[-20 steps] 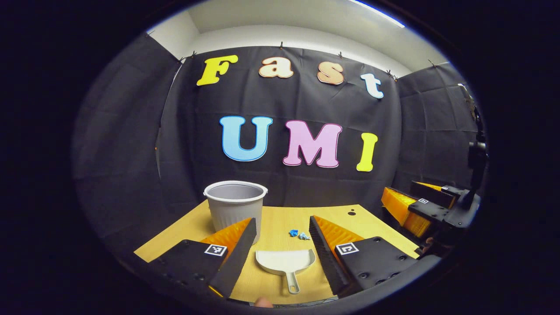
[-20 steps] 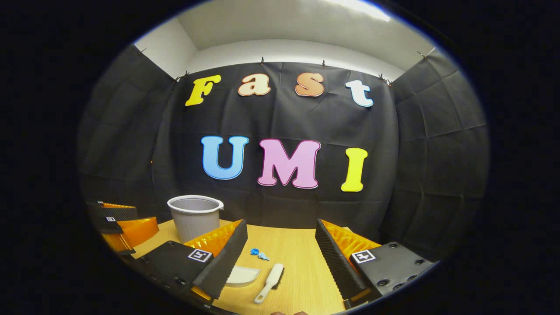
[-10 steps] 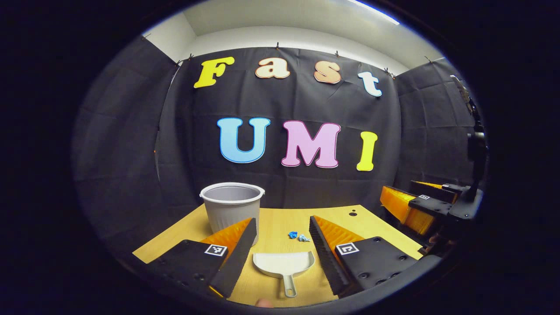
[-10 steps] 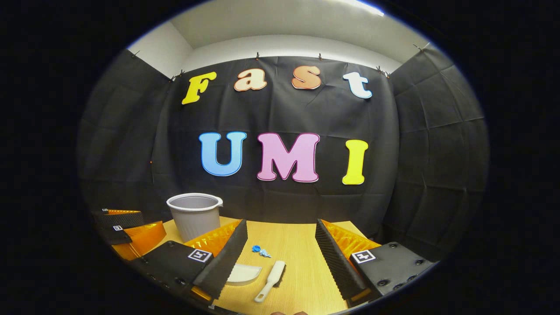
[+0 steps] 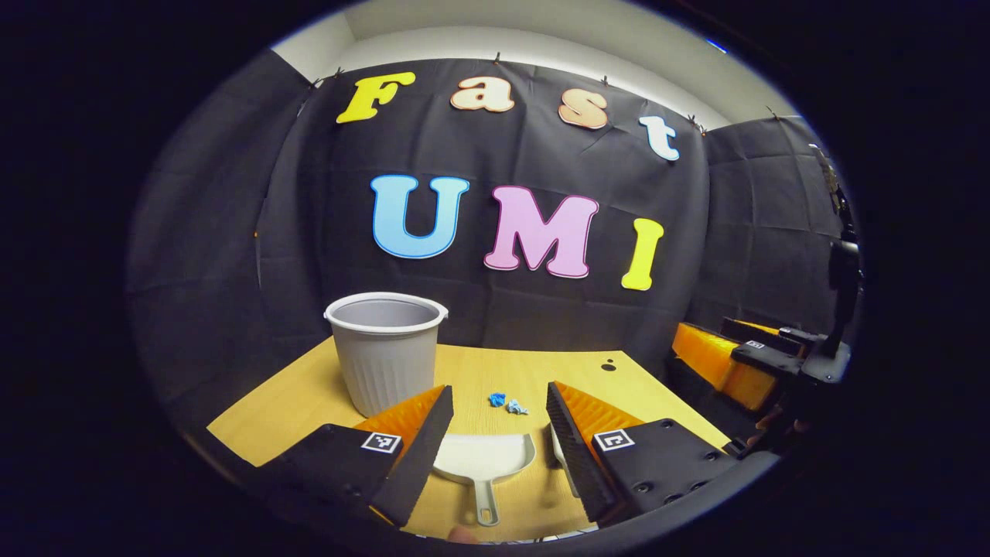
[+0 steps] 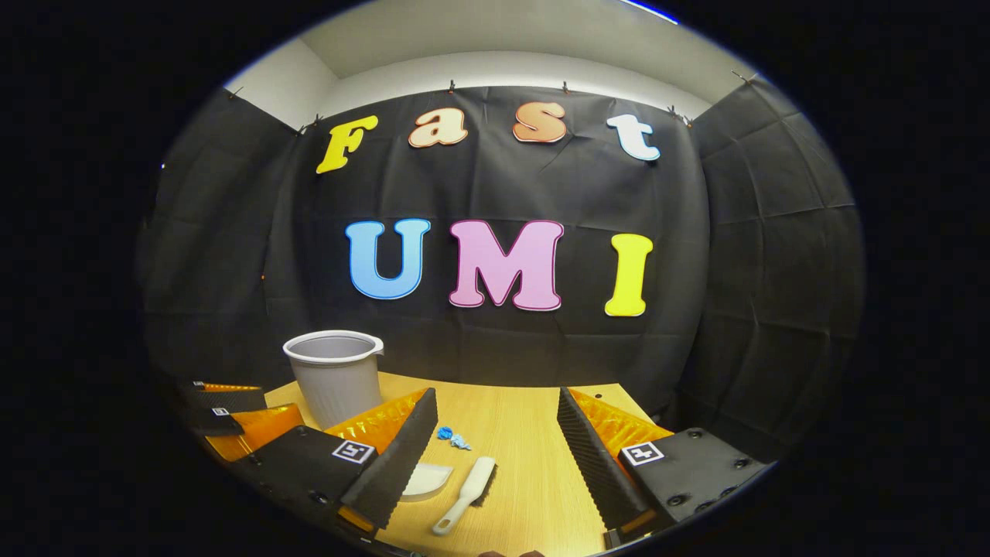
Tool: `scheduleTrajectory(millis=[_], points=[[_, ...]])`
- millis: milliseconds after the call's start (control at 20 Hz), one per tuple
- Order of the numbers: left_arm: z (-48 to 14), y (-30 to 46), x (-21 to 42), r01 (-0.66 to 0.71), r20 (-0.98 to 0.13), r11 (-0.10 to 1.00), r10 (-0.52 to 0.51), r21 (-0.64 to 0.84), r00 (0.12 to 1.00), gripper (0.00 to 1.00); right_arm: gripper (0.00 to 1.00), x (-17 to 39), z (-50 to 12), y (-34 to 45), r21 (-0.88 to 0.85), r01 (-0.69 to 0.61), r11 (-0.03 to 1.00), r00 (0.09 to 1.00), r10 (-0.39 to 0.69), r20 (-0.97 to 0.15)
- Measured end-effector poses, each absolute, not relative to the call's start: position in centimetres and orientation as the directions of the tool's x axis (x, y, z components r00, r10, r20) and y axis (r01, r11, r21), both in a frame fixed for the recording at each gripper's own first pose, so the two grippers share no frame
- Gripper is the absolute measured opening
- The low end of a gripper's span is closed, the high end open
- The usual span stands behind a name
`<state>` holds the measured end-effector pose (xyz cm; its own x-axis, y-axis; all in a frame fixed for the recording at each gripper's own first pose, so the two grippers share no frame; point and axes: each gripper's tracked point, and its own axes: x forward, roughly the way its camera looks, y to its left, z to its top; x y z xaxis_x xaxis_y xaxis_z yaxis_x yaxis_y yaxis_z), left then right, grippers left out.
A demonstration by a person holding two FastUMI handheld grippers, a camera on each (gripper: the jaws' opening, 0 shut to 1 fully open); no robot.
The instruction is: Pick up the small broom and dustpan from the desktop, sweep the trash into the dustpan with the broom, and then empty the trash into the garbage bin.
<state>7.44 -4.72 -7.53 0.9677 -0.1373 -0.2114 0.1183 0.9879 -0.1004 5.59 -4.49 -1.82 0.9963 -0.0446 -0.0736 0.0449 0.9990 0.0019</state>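
Note:
A white dustpan [image 5: 483,458] lies on the wooden desktop [image 5: 309,387], its handle toward me, straight ahead between the fingers of my open left gripper [image 5: 495,424]. Blue bits of trash [image 5: 506,403] sit just beyond it. In the right gripper view a small white broom [image 6: 466,493] lies between the fingers of my open right gripper [image 6: 495,437], beside the dustpan [image 6: 428,478] and the trash [image 6: 452,438]. The grey garbage bin [image 5: 385,350] stands upright at the back left, also seen as the bin [image 6: 333,375]. Neither gripper holds anything.
The right gripper [image 5: 754,360] shows at the far right of the left gripper view, off the desk's edge. The left gripper [image 6: 232,414] shows at the left of the right gripper view. Black cloth walls close the back and sides. A dark hole [image 5: 609,364] marks the desk's far right.
Both grippers have tilted down and moved forward over the desk. The dustpan sits lower and closer between the left fingers, and the broom lies closer in the right gripper view.

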Motion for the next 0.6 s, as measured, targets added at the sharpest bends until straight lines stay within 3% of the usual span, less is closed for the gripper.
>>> scheduleTrajectory(millis=[300,400,600], points=[[-16.5,-5.5,9.5,0.096,-0.454,0.984,-0.155,-0.151,0.878,0.73,0.97,8.4,-4.2,-5.4,-0.003,0.003,1.0,0.993,-0.003,-0.122],[-20.8,-6.2,9.1,0.06,-0.611,0.981,-0.161,-0.183,0.775,0.74,1.0,9.4,-5.4,-5.4,0.014,-0.017,1.0,0.989,0.019,-0.149],[-26.9,-6.6,9.1,0.0,-0.781,0.986,-0.131,-0.166,0.61,0.76,1.0,11.2,-9.3,-5.9,0.04,-0.069,0.997,0.969,0.077,-0.234]])
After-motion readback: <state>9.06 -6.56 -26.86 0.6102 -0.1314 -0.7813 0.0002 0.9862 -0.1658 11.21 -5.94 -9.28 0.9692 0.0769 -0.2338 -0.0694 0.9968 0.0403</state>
